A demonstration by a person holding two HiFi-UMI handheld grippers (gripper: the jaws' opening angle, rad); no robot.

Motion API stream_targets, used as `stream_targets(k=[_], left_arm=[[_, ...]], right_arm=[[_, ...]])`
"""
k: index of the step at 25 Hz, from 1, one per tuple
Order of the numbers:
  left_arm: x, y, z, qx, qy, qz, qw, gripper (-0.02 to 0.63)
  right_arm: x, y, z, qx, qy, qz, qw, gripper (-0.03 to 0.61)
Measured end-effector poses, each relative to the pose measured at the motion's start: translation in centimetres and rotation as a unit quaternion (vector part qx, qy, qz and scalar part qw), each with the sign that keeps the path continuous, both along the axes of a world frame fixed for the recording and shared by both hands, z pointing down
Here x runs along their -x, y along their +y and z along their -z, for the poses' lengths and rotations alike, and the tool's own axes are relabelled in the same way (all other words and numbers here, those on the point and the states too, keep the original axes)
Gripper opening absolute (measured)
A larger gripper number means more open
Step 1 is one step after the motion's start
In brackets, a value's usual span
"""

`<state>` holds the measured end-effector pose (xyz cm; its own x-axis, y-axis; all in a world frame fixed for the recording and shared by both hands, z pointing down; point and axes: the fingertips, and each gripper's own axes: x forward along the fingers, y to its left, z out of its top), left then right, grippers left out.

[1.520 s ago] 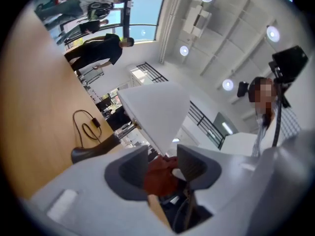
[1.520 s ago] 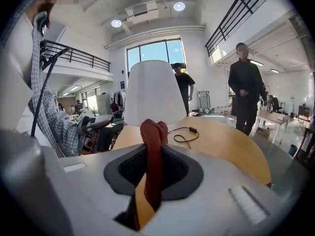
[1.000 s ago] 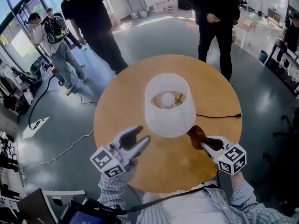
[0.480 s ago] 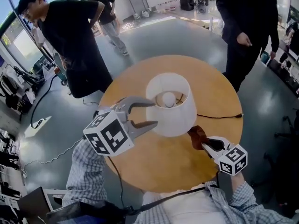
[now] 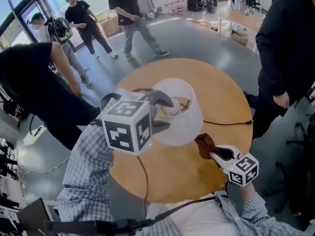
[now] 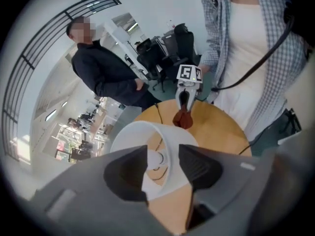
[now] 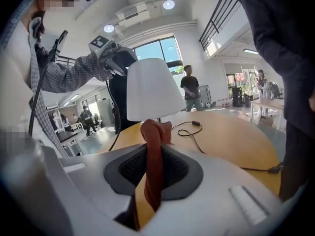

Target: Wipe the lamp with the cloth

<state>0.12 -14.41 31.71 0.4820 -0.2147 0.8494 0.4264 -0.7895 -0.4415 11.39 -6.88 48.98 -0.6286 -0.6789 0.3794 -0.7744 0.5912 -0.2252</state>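
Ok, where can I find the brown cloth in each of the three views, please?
Head view: the cloth is right of centre, in the right gripper, beside the lampshade.
Left gripper view: upper centre, small, beyond the lampshade.
Right gripper view: bottom centre, pinched between the jaws.
Shared landmark: the white lampshade.

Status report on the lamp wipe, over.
Left gripper open, jaws just opened, lampshade rim between them. Right gripper shut on cloth, beside the lampshade. Power cord trails across table, not blocking.
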Motion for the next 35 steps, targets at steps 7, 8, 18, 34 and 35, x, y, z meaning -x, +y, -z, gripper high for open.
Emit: stream_targets(k=[7,8,18,34,35], left_arm=[[0.1,0.9,-2.0,0.032,-0.040,-0.015,0.9986,0.111],[0.0,1.0,-2.0,0.039,-0.033,-0.015,0.9986,0.108],[1.1,1.0,-2.2,0.055,0.036,-0.004,0.9978,0.091],[10.8,-1.1,-0.9,0.110,0.239,0.167,0.9501,0.081],[11.4,-1.1,-0.9,0.112,0.252,0.174,0.9454,0.081]], right_arm=[[-0.5,0.0,0.1,0.003,-0.009,-0.011,1.000,0.064],[-0.6,0.0,0.1,0.004,-0.009,-0.012,1.000,0.064],[-0.4,-1.3,0.4,-0.002,-0.019,-0.017,1.000,0.064],[2.7,-7.6,2.4,0.010,-0.087,-0.027,0.996,0.064],[3.7,-8.3,2.8,0.008,-0.091,-0.017,0.996,0.064]])
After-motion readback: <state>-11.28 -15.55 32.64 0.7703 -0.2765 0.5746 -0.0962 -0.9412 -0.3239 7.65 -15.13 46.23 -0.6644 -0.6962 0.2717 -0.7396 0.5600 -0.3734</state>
